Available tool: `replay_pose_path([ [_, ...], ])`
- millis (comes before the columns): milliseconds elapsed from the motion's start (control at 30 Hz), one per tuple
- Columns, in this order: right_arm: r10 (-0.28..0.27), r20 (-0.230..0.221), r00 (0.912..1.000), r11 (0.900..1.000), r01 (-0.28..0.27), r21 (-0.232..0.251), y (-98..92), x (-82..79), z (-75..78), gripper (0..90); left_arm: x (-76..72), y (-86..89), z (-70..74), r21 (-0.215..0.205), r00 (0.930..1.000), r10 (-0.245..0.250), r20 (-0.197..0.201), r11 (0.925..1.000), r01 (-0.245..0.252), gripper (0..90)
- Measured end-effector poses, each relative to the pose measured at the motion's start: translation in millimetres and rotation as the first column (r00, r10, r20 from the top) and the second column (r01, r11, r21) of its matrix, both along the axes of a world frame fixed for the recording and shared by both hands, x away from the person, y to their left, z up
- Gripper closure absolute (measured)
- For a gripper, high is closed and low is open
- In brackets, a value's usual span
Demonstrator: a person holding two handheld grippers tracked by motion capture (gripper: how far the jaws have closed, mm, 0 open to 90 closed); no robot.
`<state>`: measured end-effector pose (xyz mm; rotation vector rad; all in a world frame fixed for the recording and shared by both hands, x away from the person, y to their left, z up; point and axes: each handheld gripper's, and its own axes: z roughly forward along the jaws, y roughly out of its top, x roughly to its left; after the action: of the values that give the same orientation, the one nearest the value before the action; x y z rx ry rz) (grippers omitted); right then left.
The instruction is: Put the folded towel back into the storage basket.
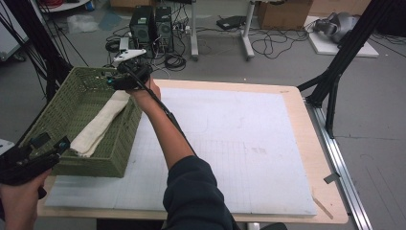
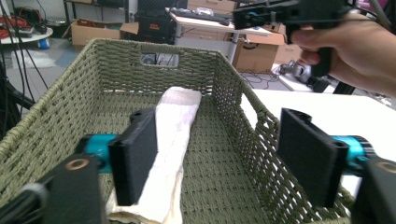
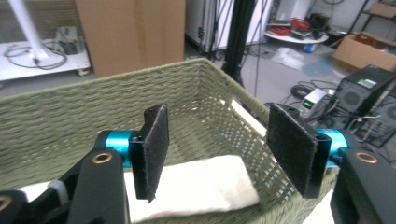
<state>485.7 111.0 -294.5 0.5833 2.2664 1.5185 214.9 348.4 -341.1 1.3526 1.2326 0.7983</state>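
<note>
Inside the green woven basket (image 1: 98,165) at the table's (image 1: 306,124) left edge, the folded cream towel (image 1: 101,124) is lying released; I'm holding the left gripper (image 2: 224,158) and right gripper (image 3: 229,151) wide open, empty, and judging withdrawal next.

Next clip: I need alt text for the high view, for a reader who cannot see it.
A folded cream towel lies lengthwise in a green woven basket at the left edge of a white-topped table. The left gripper sits at the basket's near end and the right gripper at its far end, both with open jaws.
</note>
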Motion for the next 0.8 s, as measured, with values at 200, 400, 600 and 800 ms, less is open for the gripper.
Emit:
replay_pose_path([
  [200,0.023,-0.008,0.9997,1.0,-0.023,-0.001,-17.3,-8.8,0.4,32.1,-0.9,-0.6,1.6,-0.025,0.9998,-0.006,0.02,0.9997,0.007,22.8],
  [400,0.04,-0.053,0.9978,0.999,-0.04,0.005,-34.7,-13.8,1.2,25.5,1.1,-6.6,1.3,-0.008,0.9989,-0.044,0.017,0.999,0.044,21.2],
  [600,0.072,-0.047,0.9963,0.997,-0.072,0.014,-52.7,-22.9,6.8,19.6,4.1,-14.3,2.1,-0.002,0.9962,-0.085,0.017,0.9964,0.085,20.1],
  [800,0.066,-0.03,0.9974,0.998,-0.066,-0.003,-74.1,-29.7,11.7,17.7,7.5,-22.8,3.6,-0.006,0.9911,-0.128,0.038,0.9918,0.128,20.1],
])
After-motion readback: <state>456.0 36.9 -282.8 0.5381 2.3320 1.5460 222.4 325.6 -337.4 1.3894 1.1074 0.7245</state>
